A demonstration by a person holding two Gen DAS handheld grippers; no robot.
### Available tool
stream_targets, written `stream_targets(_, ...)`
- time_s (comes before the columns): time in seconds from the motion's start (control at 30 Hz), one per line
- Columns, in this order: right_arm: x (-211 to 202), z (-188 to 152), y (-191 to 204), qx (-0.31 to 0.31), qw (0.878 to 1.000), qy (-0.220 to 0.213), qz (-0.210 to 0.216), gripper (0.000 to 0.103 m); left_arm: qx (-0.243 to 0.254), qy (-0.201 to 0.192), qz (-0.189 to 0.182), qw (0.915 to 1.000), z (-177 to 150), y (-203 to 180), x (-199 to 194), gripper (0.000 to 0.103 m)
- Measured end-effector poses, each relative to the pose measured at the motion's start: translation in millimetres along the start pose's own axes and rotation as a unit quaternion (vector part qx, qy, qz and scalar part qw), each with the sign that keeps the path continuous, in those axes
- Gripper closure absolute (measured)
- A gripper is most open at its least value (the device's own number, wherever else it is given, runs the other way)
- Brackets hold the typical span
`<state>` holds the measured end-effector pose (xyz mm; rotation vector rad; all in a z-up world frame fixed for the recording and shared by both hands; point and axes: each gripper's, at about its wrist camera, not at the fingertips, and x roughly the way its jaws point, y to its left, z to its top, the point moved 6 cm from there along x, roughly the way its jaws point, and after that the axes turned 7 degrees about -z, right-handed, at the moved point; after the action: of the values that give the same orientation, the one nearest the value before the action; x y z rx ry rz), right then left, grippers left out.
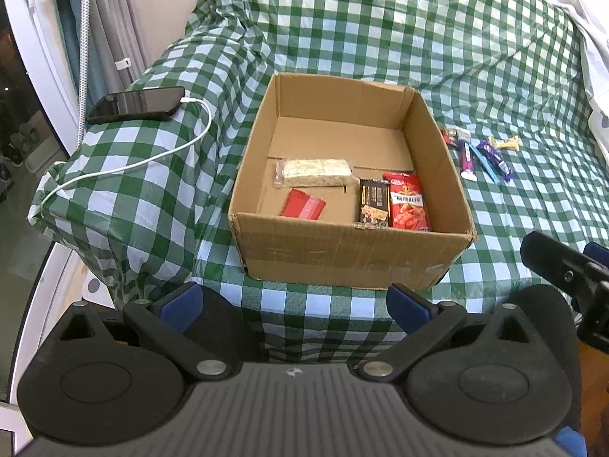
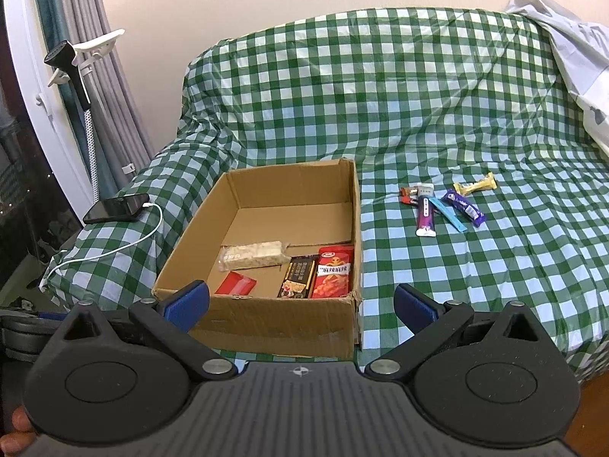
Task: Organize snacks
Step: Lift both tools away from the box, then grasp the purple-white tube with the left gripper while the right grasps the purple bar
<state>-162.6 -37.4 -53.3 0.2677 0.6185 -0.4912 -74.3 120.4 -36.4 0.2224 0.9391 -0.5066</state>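
- Left wrist view: left gripper low in frame, jaws spread wide w/ nothing between them, hovering short of the cardboard box.
- Box sits open-topped on a sofa under a green-and-white check cover, straight ahead of the jaws.
- Inside the box: clear-wrapped pale bar lying across the floor; small red packet nearer the front wall; dark brown bar and red snack bag side by side at front right, touching.
- Loose snacks on the seat right of the box, apart from it: purple stick, blue stick, purple bar, yellow bar, a small red piece.
- Black phone on the covered armrest at left, white cable plugged in and trailing down.
- Part of the right gripper's black body shows at the right edge.
- Right wrist view: right gripper also gaping wide, empty, in front of the box's near wall.
- Same 4 items inside: pale bar, red packet, dark bar, red bag against the right wall.
- Purple stick, blue stick, purple bar and yellow bar clustered on the seat right of the box, near each other; red piece just beside the stick's top.
- Phone on the armrest at left; curtain behind it.
- Fingertips at the bottom-left corner.
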Motion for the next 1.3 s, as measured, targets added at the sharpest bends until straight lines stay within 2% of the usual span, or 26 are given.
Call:
stream_targets(0.4,23,1,-34,0.048,0.999,0.011,-0.010,0.001,0.013,0.022,0.015,0.9996,17,-13,23,0.000)
stream_targets(0.7,42,10,-95,0.102,0.994,0.008,-0.050,0.001,0.046,0.026,0.006,0.9986,57,-62,43,0.000)
stream_targets(0.87,55,17,-146,0.136,0.986,0.001,-0.092,0.001,0.075,0.028,-0.022,0.9966,92,-110,63,0.000)
stream_targets(1.0,70,26,-189,0.147,0.980,-0.008,-0.130,0.001,0.100,0.039,-0.051,0.9929,126,-165,95,0.000)
stream_targets(1.13,97,39,-230,0.145,0.977,-0.012,-0.157,0.001,0.136,0.068,-0.077,0.9854,161,-229,149,0.000)
stream_targets(1.3,155,65,-278,0.098,0.979,-0.030,-0.174,0.001,0.193,0.079,-0.059,0.9763,186,-290,237,0.000)
